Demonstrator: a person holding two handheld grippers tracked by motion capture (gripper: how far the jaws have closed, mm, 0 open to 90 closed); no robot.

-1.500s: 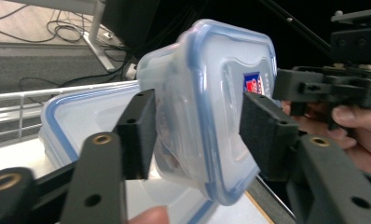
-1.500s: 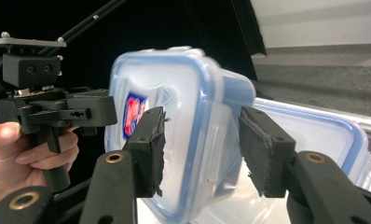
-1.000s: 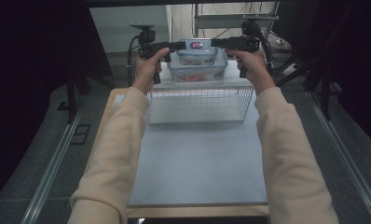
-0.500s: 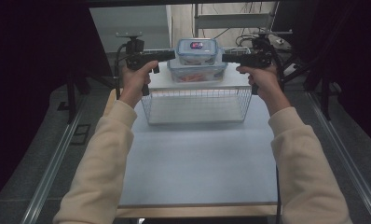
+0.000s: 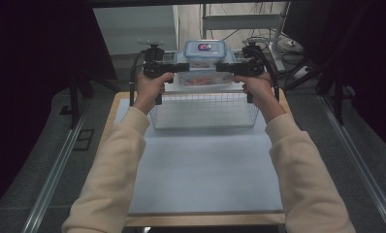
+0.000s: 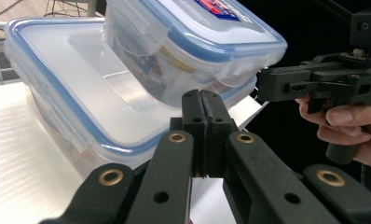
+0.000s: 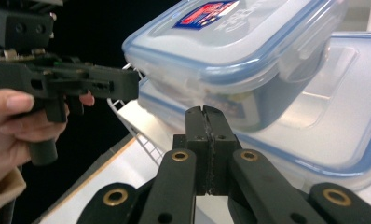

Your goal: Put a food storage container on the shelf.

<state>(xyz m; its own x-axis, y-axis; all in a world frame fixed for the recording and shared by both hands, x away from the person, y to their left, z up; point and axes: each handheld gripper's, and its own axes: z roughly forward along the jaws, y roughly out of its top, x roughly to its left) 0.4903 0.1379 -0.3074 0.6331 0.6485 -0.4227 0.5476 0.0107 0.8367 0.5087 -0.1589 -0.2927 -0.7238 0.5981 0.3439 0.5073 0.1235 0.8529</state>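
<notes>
Two clear plastic boxes with blue-rimmed lids stand stacked at the table's far end: a small box (image 5: 204,50) (image 6: 197,42) (image 7: 230,51) on a larger box (image 5: 203,79) (image 6: 58,93) (image 7: 333,121). My left gripper (image 5: 185,68) (image 6: 203,100) (image 7: 134,86) points at the stack from the left. Its jaws have just been closing and are shut with nothing between them. From the right, my right gripper (image 5: 220,68) (image 7: 205,114) (image 6: 260,84) faces it, shut and empty too. Both tips are close to the boxes where the two meet; I cannot tell whether they touch.
A white wire basket (image 5: 203,95) stands on the table just in front of the stack, below both hands. The pale tabletop (image 5: 205,170) stretches toward me between the person's cream sleeves. Dark floor and metal rails flank the table; cables and a shelf lie behind.
Both hands have come down a little in the picture, from the small box's level to the seam between the boxes. The boxes and basket stay put.
</notes>
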